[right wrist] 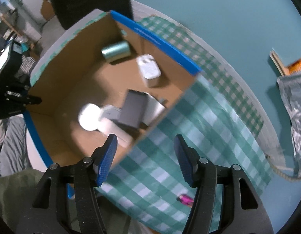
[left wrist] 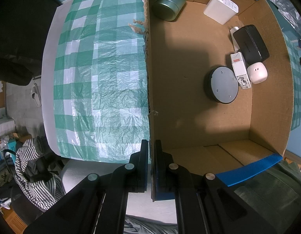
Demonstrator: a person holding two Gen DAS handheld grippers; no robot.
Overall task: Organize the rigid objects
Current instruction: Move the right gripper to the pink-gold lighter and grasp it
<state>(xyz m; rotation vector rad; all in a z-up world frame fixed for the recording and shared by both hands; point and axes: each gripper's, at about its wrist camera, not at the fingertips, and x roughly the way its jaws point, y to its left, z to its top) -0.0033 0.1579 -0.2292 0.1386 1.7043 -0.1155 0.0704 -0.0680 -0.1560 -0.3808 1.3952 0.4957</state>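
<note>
**Cardboard wall pinched by left fingers; right fingers spread and empty**

Cardboard box point(left wrist: 189, 117) is sitting on the green-checked cloth point(left wrist: 103, 78) covering the counter. The left gripper point(left wrist: 151, 146) is pinching the box's near side wall, one finger outside over the cloth, the other inside the box; the wall edge is running straight ahead from between the fingers.

Inside the box, ahead and to the right of the left fingers:
- round black puck with grey face point(left wrist: 221, 84), lying flat near mid-floor;
- white strip-shaped item with red bars point(left wrist: 239, 69), touching the puck's right side;
- small white rounded device point(left wrist: 257, 73), just beside that strip;
- black case point(left wrist: 250, 43), further ahead against the right wall;
- white charger block point(left wrist: 221, 7), far end;
- green metal tin point(left wrist: 169, 3), lying on its side in the far corner next to the pinched wall.

The right gripper point(right wrist: 145, 159) is hovering with its fingers spread wide, holding nothing, straddling the box's corner edge; this view is motion-blurred. A small pink object point(right wrist: 185, 198) is lying on the cloth just below the right-hand finger.
</note>
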